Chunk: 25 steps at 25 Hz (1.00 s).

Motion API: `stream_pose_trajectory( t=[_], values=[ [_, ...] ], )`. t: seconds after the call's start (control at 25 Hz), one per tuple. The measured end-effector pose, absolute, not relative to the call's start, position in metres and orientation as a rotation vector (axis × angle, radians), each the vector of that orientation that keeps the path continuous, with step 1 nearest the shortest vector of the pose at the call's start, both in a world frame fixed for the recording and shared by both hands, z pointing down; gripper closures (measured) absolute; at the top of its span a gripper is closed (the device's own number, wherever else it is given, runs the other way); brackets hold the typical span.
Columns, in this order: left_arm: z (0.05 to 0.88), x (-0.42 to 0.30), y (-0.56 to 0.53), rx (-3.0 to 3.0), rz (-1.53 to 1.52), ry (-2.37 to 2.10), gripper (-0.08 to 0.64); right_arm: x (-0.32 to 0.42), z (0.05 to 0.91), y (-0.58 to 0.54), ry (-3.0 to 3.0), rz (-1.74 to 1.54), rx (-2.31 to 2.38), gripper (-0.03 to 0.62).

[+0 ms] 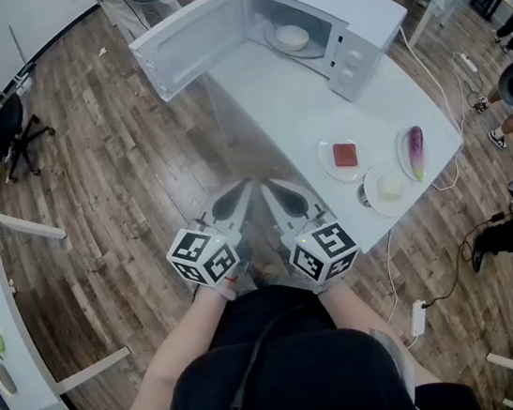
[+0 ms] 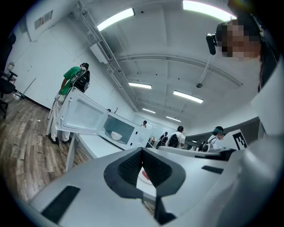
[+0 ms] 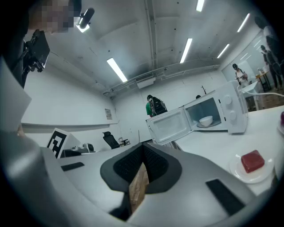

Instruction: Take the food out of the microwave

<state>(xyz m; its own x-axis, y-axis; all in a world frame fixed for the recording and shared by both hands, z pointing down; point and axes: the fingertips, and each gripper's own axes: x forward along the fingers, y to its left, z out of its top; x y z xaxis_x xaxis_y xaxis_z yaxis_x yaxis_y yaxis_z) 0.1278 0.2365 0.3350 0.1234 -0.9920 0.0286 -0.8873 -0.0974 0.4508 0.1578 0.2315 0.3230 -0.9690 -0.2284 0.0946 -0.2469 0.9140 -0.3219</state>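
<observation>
Supporting table [image 1: 292, 118]: white, running from 12 to 4 o'clock in the head view.
Microwave [image 1: 352, 6]: at the table's 12 o'clock end, its door [image 1: 186, 43] swung wide open toward 10 o'clock.
Left gripper [image 1: 243, 192]: level, close to the person's body off the table's 7 o'clock edge, jaws closed together, empty.
Right gripper [image 1: 271, 190]: just beside the left one at its 3 o'clock, jaws fully closed, nothing held.
Plates [image 1: 332, 168]: three at the table's 4 o'clock end, carrying a red piece [image 1: 345, 155], a white piece [image 1: 389, 187] and an eggplant [image 1: 416, 150].
Bowl [image 1: 292, 36]: white, inside the microwave on the turntable, well apart from both grippers.
</observation>
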Motion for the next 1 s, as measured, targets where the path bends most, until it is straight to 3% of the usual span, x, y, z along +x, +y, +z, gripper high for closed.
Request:
stream_pose_trajectory(
  t=[0.6,1.0],
  values=[
    [0.359,0.091,0.191,2.024,-0.385,-1.733,0.549,0.135,0.335,0.184,-2.974,0.527,0.572,0.572],
    [0.362,0.03,0.115,2.161,-0.314,-1.531,0.549,0.072,0.356,0.123,-2.888,0.616,0.833,0.572]
  ],
)
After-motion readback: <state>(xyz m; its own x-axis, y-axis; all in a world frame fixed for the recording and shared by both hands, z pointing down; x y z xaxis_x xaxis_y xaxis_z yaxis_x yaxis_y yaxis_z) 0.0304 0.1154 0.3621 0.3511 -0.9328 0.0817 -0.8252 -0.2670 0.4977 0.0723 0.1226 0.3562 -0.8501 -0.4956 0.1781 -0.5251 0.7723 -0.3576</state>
